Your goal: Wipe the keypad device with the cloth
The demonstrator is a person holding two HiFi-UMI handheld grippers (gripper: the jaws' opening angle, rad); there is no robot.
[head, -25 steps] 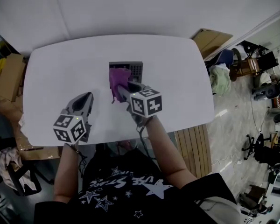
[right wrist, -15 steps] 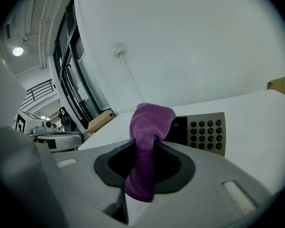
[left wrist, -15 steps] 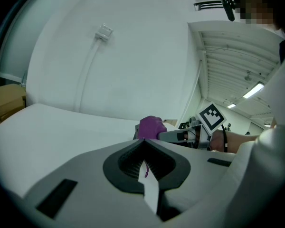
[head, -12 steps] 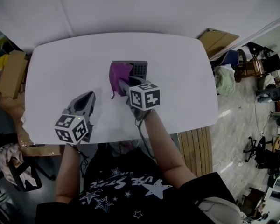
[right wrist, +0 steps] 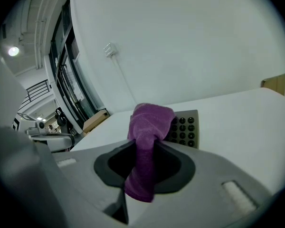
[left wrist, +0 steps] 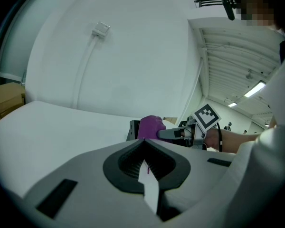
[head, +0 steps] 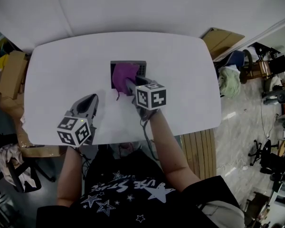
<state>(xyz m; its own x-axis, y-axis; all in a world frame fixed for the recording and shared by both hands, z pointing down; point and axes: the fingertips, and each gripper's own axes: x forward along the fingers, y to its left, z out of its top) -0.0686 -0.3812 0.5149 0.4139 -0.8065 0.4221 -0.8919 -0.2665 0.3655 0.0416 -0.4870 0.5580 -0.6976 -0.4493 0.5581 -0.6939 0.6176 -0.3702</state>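
While the left gripper (head: 89, 100) sits clenched and empty at near left, the right gripper (head: 129, 85) grasps the purple cloth (head: 123, 73) on the keypad device (head: 142, 67).

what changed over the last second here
The right gripper, shut on the purple cloth, slid slightly forward, away from the person, carrying the cloth further onto the keypad device. The left gripper stayed shut and empty at the table's near side; the device looks unmoved.
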